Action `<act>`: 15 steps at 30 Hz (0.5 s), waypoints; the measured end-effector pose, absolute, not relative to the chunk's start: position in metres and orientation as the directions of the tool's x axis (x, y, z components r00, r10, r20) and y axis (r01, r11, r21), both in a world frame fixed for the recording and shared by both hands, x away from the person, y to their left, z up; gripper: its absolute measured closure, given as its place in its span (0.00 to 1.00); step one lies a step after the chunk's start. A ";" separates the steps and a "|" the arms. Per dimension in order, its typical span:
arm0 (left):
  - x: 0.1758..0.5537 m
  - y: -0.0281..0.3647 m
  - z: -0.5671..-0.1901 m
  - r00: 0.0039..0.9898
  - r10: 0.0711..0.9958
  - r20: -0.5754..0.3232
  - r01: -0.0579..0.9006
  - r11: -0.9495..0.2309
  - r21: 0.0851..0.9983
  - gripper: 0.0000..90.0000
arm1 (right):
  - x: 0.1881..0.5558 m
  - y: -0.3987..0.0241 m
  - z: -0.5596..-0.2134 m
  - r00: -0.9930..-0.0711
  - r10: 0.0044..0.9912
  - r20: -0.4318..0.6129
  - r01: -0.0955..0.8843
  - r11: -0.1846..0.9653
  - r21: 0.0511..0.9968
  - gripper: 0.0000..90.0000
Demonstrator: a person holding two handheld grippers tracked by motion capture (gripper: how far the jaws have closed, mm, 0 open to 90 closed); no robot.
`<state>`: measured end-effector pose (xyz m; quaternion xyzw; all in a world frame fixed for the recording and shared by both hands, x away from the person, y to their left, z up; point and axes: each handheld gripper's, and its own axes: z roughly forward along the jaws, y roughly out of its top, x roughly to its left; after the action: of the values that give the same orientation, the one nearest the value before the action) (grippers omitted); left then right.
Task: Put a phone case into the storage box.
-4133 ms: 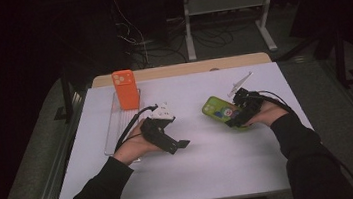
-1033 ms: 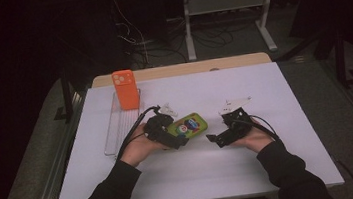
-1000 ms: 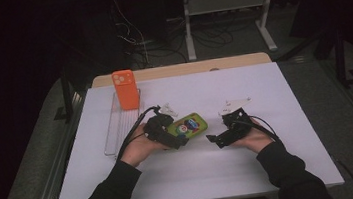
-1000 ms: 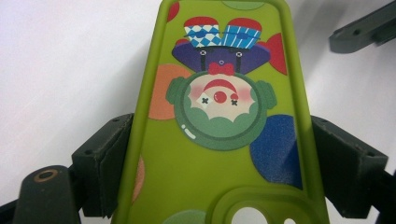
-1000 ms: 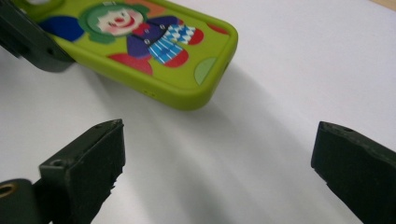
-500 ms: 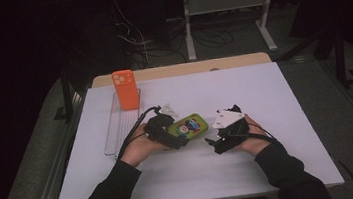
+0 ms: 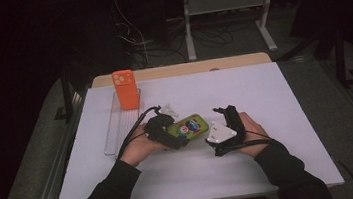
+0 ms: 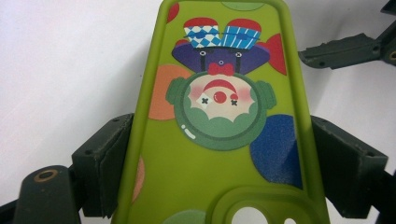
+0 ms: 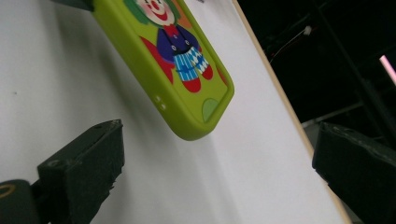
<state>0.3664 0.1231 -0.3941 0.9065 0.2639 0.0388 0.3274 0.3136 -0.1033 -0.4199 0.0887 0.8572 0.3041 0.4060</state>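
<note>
Green silicone phone case [image 8: 219, 116]: clown print, camera cut-out at the near end; clamped by its long edges in the left hand-held gripper [image 7: 166, 133], just in front of the orange phone [image 7: 125, 89] and a little to its right.
Left hand-held gripper: jaws drawn in tight on both sides of the case, pads pressing the rim; printed side faces up. Judged: side grip leaves the free end exposed for the other tool.
Right hand-held gripper [image 7: 227, 119]: jaws wide apart, nothing between them; the case's rounded free end [image 9: 187, 84] lies just ahead of the gap, apart from both pads. Judged: lined up to take that end, or to steady it.
Orange phone: standing upright at the far end of a clear tray [image 7: 117, 129]; judged the likely partner for the case, not yet touched.
Worktop [image 7: 264, 94]: white sheet on a wood-edged board, matte, with soft shadows.
Room: dark beyond the worktop; cables and a pale metal stand [image 7: 226, 3] on the floor behind the orange phone.
</note>
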 end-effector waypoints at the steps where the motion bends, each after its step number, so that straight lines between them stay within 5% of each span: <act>1: 0.367 0.123 -0.394 0.859 0.502 -0.100 0.450 -0.649 0.613 0.16 | 0.312 -0.101 -0.421 -0.650 0.396 -0.649 -0.105 0.799 0.592 0.02; 5: 0.366 0.122 -0.394 0.853 0.511 -0.107 0.462 -0.642 0.612 0.16 | 0.311 -0.099 -0.420 -0.596 0.262 -0.759 -0.210 0.861 0.463 0.02; 15: 0.367 0.122 -0.391 0.867 0.490 -0.092 0.443 -0.670 0.595 0.16 | 0.299 -0.084 -0.430 -0.482 0.193 -0.855 -0.286 0.887 0.362 0.02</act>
<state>0.3670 0.1223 -0.3907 0.9131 0.2554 0.0377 0.3155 0.2990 -0.0843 -0.4295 -0.0281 0.8278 0.2359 0.5083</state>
